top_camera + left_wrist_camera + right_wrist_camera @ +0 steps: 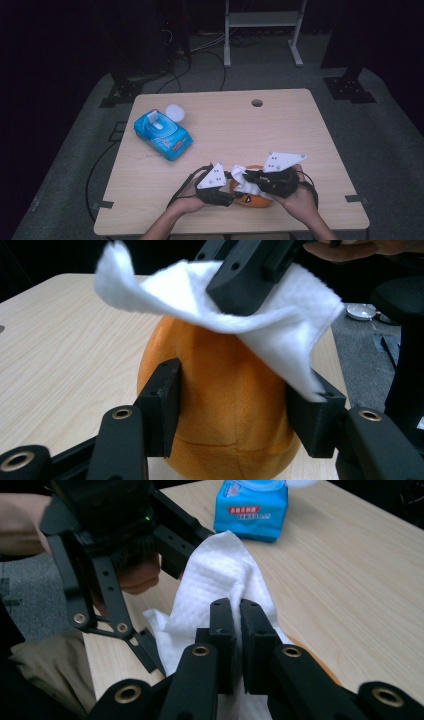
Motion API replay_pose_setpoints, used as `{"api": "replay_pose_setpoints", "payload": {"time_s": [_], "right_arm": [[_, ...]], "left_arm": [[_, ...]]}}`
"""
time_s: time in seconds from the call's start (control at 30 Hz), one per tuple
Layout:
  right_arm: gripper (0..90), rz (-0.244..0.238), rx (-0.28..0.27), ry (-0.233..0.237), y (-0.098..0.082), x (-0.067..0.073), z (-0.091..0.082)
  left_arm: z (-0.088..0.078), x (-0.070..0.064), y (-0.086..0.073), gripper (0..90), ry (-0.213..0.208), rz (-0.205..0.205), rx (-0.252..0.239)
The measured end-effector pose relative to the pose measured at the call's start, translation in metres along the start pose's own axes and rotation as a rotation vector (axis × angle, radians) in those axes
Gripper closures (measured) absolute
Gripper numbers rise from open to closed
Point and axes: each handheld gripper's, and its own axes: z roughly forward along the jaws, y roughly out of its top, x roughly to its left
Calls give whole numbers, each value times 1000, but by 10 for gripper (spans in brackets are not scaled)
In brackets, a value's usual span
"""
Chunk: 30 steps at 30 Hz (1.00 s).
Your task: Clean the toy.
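Left gripper view: near the tabletop's front edge, my left tongs (235, 405) clamp the orange plush toy (225, 405) while my right tongs (239, 630), shut on the white wipe (220, 575), should rub gently, keeping the toy steady.

The right hand-held gripper (239, 645) has its two black jaws pressed together on a white wipe (220, 577), which rises from the jaws in a crumpled fold. Just beyond the wipe's upper edge the left hand-held gripper (172, 550) reaches in, with a hand (140, 577) behind it. Farther past the wipe, a blue wipes pack (252, 510) lies on the pale wooden bench (360, 580). A sliver of orange (320, 665) shows beside the wipe's lower edge.
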Motion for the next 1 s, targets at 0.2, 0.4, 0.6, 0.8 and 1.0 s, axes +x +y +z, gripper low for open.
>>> {"api": "replay_pose_setpoints", "payload": {"time_s": [0.2, 0.4, 0.6, 0.8, 1.0], "right_arm": [[845, 57, 11, -38, -13, -20, -8], [846, 34, -7, -6, -8, -6, 0], [845, 35, 9, -53, -10, -18, -4], [847, 104, 0, -64, -21, -30, -12], [845, 54, -16, -7, -11, -9, 6]], "left_arm": [[-1, 5, -4, 436, -3, -16, -5], [1, 3, -3, 433, 7, -4, 0], [-2, 7, -7, 438, 15, 4, 9], [-1, 8, -8, 436, 15, 0, 10], [1, 4, -8, 436, 17, 32, 32]]}}
